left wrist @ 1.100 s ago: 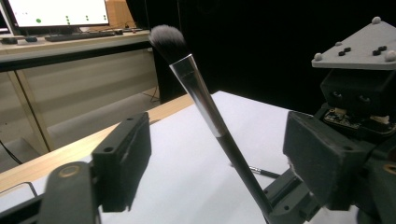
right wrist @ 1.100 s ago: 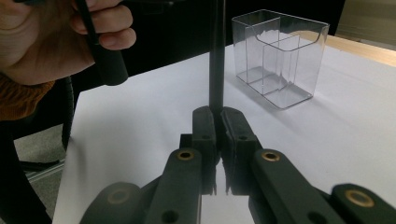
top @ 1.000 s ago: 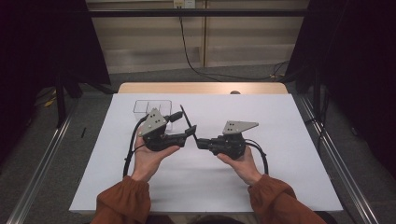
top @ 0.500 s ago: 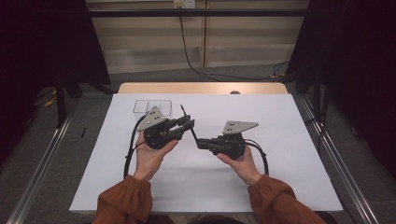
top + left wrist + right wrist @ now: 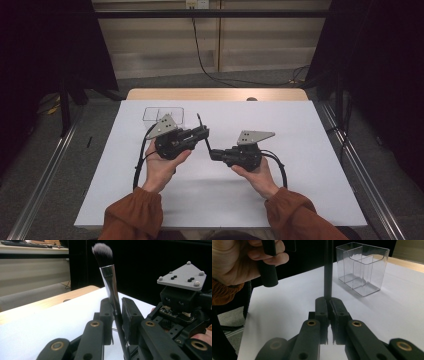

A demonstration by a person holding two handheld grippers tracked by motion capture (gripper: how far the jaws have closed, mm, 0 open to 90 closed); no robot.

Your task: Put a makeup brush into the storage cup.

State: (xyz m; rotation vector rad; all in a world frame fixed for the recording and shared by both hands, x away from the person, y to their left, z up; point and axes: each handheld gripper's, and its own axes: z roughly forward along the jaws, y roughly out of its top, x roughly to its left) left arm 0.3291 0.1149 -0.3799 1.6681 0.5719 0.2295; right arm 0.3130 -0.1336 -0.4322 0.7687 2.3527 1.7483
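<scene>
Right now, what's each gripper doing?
Left gripper: just closed on the makeup brush.
Right gripper: shut on the brush's handle.

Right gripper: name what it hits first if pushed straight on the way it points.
Likely the left gripper: the right gripper, shut on the makeup brush, aims toward it; depth is unclear.

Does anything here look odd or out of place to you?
Nothing looks spilled or damaged. One oddity: both grippers grip the same black-handled makeup brush in mid-air, the left gripper near its silver ferrule, the right gripper lower down. The clear plastic organiser stands upright, empty.
</scene>
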